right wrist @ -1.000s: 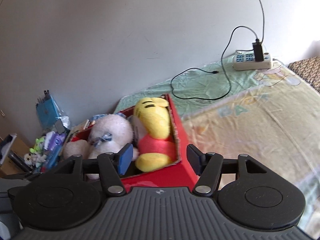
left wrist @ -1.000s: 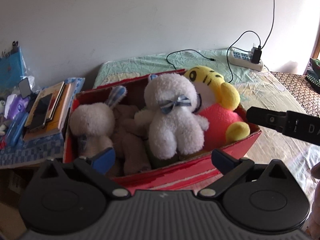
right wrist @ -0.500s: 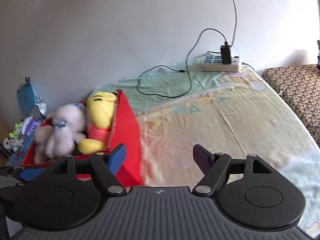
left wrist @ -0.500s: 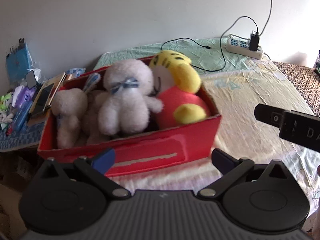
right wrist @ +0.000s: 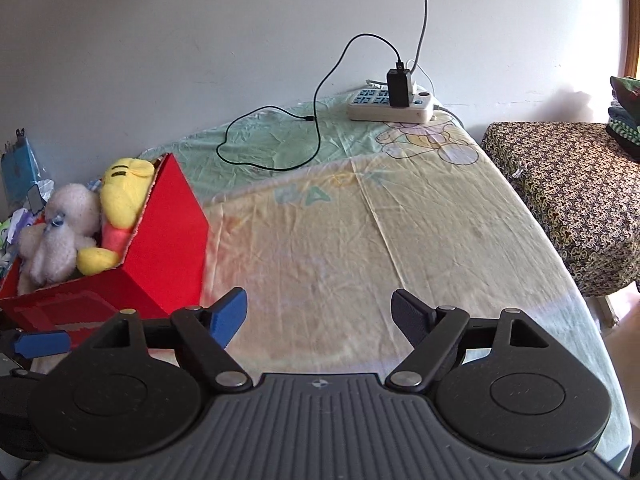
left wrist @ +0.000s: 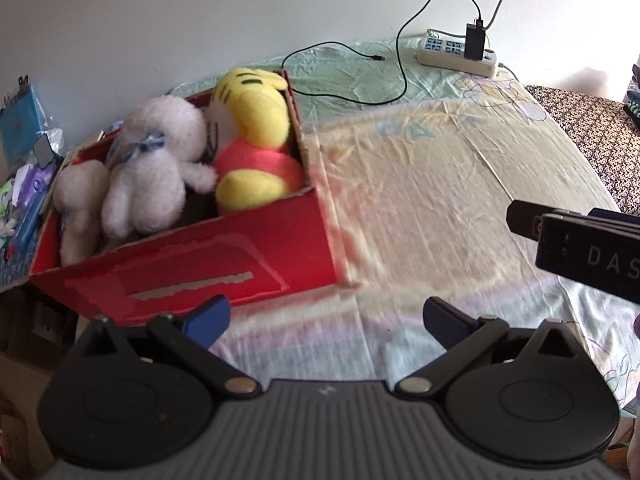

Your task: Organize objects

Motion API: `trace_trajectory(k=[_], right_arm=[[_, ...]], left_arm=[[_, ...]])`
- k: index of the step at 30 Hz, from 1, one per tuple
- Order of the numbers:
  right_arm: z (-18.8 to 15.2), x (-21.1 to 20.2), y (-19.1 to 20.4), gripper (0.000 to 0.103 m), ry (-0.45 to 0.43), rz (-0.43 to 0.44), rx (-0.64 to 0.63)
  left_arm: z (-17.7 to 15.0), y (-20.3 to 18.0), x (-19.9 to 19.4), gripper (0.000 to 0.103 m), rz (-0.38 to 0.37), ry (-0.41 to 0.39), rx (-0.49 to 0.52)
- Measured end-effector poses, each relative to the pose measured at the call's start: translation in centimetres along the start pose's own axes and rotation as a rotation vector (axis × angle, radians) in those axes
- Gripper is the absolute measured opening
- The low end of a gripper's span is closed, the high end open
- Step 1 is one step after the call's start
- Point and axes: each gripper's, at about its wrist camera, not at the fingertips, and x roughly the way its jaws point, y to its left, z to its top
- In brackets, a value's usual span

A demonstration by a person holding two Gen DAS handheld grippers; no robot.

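A red cardboard box [left wrist: 224, 252] stands at the left end of the bed and holds several plush toys: a yellow tiger in a pink shirt [left wrist: 256, 148], a white bear with a blue bow [left wrist: 156, 164] and a smaller white bunny [left wrist: 78, 200]. The box [right wrist: 168, 240] and the toys also show at the left of the right wrist view. My left gripper [left wrist: 326, 318] is open and empty, near the box's front right corner. My right gripper [right wrist: 319, 312] is open and empty over the bare sheet; its body [left wrist: 580, 240] shows at the right of the left wrist view.
The bed carries a pale yellow and green sheet [right wrist: 360, 220]. A white power strip [right wrist: 390, 106] with a black charger and a looping black cable [right wrist: 272, 152] lies by the wall. A patterned stool [right wrist: 560, 192] stands right of the bed. Books and clutter [left wrist: 24, 184] lie left of the box.
Both grippers have drawn back and swung right, away from the box. The box now sits farther left in both views and more bare sheet shows. Both grippers stay open.
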Motion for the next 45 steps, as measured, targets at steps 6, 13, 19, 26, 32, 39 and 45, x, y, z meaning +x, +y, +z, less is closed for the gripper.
trace_trajectory(k=[6, 13, 19, 26, 32, 39, 45], right_arm=[[0.0, 0.1, -0.8, 0.084, 0.024, -0.03, 0.002], [-0.1, 0.4, -0.2, 0.086, 0.062, -0.051, -0.023], [0.3, 0.6, 0.8, 0.087, 0.08, -0.03, -0.02], [1.1, -0.2, 4.4, 0.086, 0.059, -0.021, -0.085], [2.4, -0.8, 8.3, 0.086, 0.034, -0.015, -0.111], [3.8, -0.4, 13.2, 0.086, 0.022, 0.01, -0.122], [4.8, 0.5, 17.0, 0.086, 0.019, 0.032, -0.133]], left_arm=[[-0.1, -1.4, -0.1, 0.102, 0.01, 0.022, 0.002], [-0.3, -1.4, 0.4, 0.103, 0.021, 0.068, -0.021], [-0.6, -0.6, 0.4, 0.103, 0.031, 0.088, -0.037], [-0.7, 1.9, -0.5, 0.103, 0.04, 0.051, -0.066], [0.6, 5.6, -1.7, 0.103, 0.042, -0.002, -0.08], [1.5, 10.3, -2.2, 0.103, 0.059, -0.036, -0.082], [2.3, 14.3, -2.1, 0.103, 0.092, -0.057, -0.091]])
